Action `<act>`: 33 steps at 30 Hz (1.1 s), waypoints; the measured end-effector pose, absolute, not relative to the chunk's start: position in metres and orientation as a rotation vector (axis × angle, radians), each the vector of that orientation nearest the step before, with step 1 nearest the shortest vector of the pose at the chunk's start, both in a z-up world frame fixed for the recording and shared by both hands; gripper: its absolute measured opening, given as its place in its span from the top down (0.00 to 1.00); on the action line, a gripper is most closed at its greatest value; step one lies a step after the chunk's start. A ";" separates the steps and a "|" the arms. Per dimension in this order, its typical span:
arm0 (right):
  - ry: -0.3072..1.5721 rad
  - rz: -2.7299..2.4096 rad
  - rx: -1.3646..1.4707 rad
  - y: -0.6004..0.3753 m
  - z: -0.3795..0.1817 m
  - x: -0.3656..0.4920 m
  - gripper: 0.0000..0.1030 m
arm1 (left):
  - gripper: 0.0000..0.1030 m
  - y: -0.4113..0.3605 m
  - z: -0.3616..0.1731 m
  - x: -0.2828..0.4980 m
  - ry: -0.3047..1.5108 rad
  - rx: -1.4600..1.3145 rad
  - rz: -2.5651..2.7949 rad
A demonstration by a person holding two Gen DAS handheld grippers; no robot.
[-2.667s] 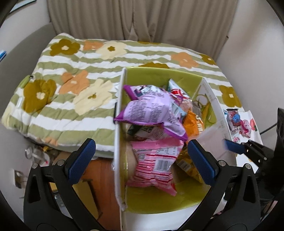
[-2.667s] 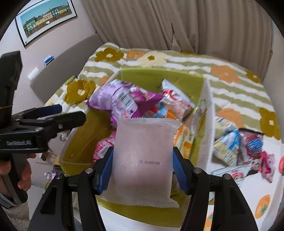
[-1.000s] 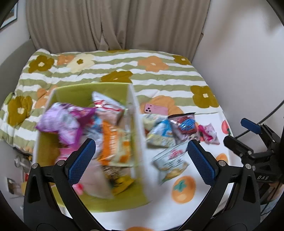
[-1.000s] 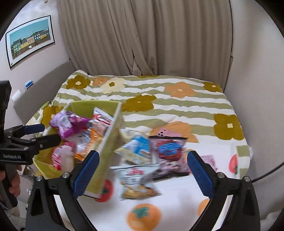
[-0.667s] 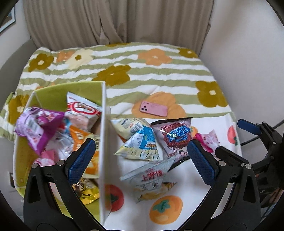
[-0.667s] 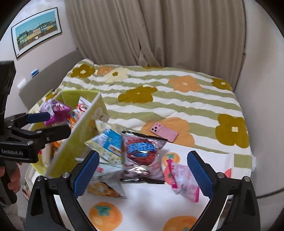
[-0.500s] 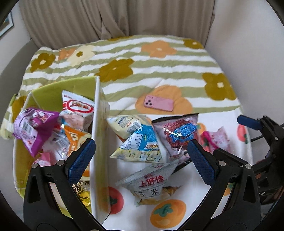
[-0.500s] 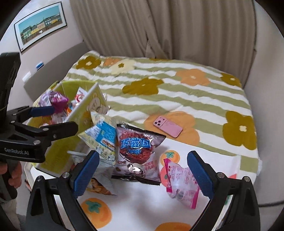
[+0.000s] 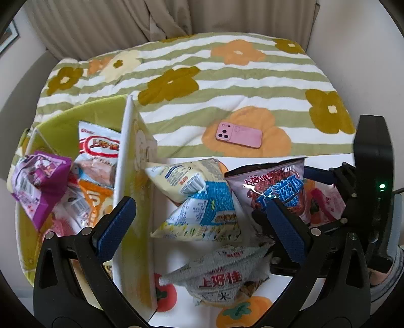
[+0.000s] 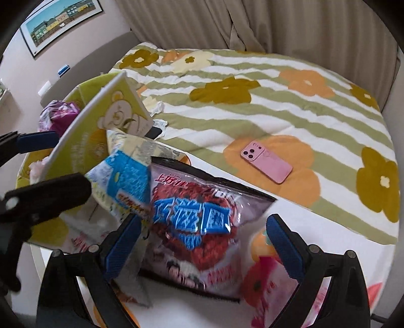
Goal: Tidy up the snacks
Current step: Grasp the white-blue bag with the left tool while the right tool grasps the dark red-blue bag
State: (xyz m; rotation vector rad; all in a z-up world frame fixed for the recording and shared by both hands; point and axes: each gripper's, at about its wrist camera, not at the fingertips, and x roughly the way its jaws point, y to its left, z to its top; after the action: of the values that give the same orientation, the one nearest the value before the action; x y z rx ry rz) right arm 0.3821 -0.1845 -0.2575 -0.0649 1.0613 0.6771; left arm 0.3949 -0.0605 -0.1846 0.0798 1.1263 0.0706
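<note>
A green box (image 9: 131,161) (image 10: 83,136) stands at the left and holds several snack bags, among them a purple bag (image 9: 38,186) and a red-and-white bag (image 9: 98,151). Loose bags lie on the white persimmon cloth beside it: a yellow-blue bag (image 9: 199,199) (image 10: 123,184), a dark red bag (image 9: 272,191) (image 10: 197,219), a silver bag (image 9: 224,275) and a pink bag (image 9: 325,204) (image 10: 267,275). My left gripper (image 9: 202,229) is open and empty above the yellow-blue bag. My right gripper (image 10: 202,242) is open and empty, low over the dark red bag.
A pink phone (image 9: 238,135) (image 10: 266,165) lies on the flowered quilt (image 9: 227,75) behind the snacks. Curtains (image 10: 277,25) hang at the back. A wall runs along the right. A framed picture (image 10: 58,20) hangs at the left.
My right gripper let go of the pale pink packet over the box. Both grippers swung right from the box to the loose bags, and the right one has dropped close over the dark red bag.
</note>
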 end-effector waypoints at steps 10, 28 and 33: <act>1.119 0.711 -0.076 -0.180 -0.280 0.392 0.27 | 0.01 -0.061 -0.208 0.414 1.178 0.076 0.068; 1.138 0.632 0.012 -0.219 -0.277 0.388 0.42 | 0.04 -0.082 -0.243 0.431 1.216 0.215 0.127; 1.138 0.623 0.020 -0.225 -0.276 0.386 0.42 | 0.11 -0.089 -0.252 0.435 1.231 0.250 0.138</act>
State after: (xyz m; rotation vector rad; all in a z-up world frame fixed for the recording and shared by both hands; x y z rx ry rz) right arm 0.3856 -0.2254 -0.2761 0.0201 1.1376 0.6234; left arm 0.4346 -0.0889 -0.2524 0.2504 1.2306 0.1379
